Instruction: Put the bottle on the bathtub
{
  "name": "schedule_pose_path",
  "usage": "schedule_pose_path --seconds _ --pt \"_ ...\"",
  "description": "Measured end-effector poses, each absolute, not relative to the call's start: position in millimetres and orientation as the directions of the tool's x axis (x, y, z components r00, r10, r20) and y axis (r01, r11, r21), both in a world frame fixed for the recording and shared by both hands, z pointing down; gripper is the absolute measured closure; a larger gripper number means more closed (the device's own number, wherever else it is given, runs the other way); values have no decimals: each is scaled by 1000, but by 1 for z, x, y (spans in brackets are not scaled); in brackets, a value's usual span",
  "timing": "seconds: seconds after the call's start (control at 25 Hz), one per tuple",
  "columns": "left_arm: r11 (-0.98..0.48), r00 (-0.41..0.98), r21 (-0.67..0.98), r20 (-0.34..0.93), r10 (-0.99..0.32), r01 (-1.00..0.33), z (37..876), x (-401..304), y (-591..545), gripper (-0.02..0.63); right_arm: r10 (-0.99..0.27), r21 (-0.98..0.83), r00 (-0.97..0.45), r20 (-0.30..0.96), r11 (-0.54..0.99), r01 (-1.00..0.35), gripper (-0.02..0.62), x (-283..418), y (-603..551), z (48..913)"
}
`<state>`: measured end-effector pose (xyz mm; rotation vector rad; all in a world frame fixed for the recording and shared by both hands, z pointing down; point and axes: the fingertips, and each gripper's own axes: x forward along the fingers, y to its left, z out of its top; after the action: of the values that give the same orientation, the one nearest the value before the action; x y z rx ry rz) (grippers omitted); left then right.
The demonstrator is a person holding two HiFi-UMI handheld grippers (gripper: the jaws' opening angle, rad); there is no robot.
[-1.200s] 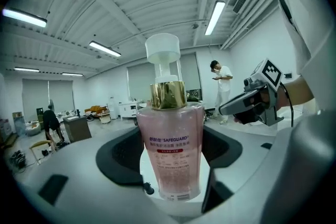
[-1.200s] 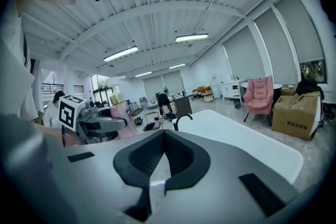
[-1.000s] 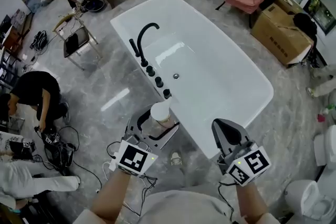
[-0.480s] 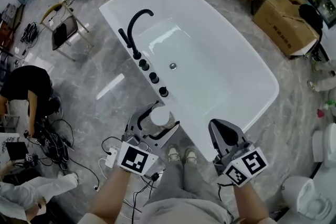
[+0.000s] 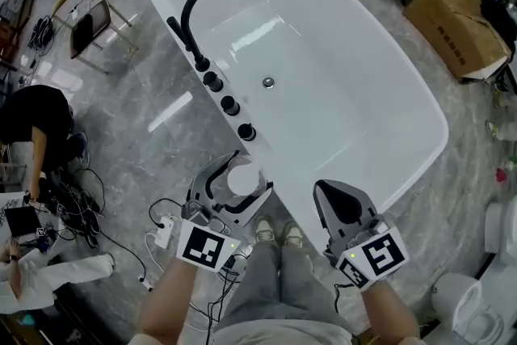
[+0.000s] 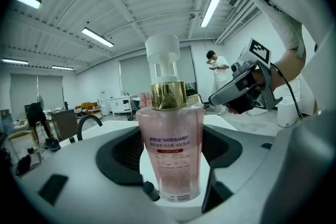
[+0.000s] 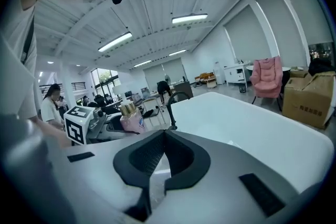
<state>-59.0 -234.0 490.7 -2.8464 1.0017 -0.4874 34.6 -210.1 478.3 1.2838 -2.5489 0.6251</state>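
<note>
While the jaws of the left gripper (image 5: pixel 245 177) clench its clear body from both sides, the bottle (image 6: pixel 169 155) stands upright: long axis vertical, white cap uppermost above a gold collar, pink liquid below, label turned toward the left gripper view. Seen from the head view, it is held aloft just outside the outer edge of the bathtub (image 5: pixel 380 166), beside the near rim and close to the last of the black knobs (image 5: pixel 230 105) set along that rim. The right gripper (image 5: pixel 338 196), jaws pressed together on nothing, hovers at the bathtub's near corner. A black arched faucet (image 5: pixel 194 8) rises from the same rim. The white bathtub sits on a grey marble-patterned floor (image 5: pixel 153 117); a cardboard box (image 5: pixel 456 12) lies beyond its far side.
</note>
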Motion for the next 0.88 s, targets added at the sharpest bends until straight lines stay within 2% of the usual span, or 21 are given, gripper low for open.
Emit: schedule_pose_path --seconds 0.4,0.88 --pt "-783 737 -168 266 -621 -599 557 -40 -262 264 -692 -303 -598 404 515 -801 568 32 -222 538" --pt "-793 742 -172 284 -608 -584 617 -32 -265 264 -732 -340 -549 404 437 -833 568 52 -235 585"
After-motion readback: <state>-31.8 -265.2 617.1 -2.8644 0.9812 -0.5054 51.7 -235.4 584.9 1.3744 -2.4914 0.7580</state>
